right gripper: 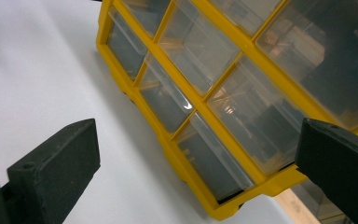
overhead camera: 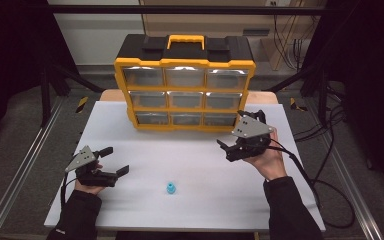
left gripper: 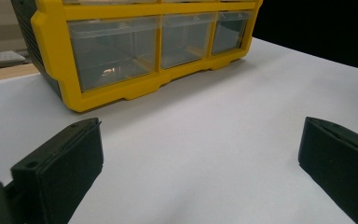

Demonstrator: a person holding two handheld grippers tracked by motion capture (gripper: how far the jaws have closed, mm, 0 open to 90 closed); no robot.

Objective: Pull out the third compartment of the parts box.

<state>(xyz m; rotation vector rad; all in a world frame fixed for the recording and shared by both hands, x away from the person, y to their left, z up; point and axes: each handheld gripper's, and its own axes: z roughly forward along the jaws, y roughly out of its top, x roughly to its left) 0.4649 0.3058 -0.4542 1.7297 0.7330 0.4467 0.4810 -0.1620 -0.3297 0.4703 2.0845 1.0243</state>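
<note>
A yellow and black drawer cabinet (overhead camera: 185, 90) with clear drawers stands at the back of the white table (overhead camera: 145, 145). A small blue part (overhead camera: 170, 188) lies near the table's front, between my hands. My left gripper (overhead camera: 116, 160) rests at the front left, open and empty, its jaws pointing right toward the cabinet (left gripper: 144, 51). My right gripper (overhead camera: 232, 131) is held open just in front of the cabinet's lower right corner, tilted, facing the lower drawers (right gripper: 214, 158). Nothing sits between either pair of jaws.
Black cables (overhead camera: 330, 190) trail off the table's right side. Metal rails (overhead camera: 25, 160) run along the floor on both sides. A black frame post (overhead camera: 45, 85) stands at the back left.
</note>
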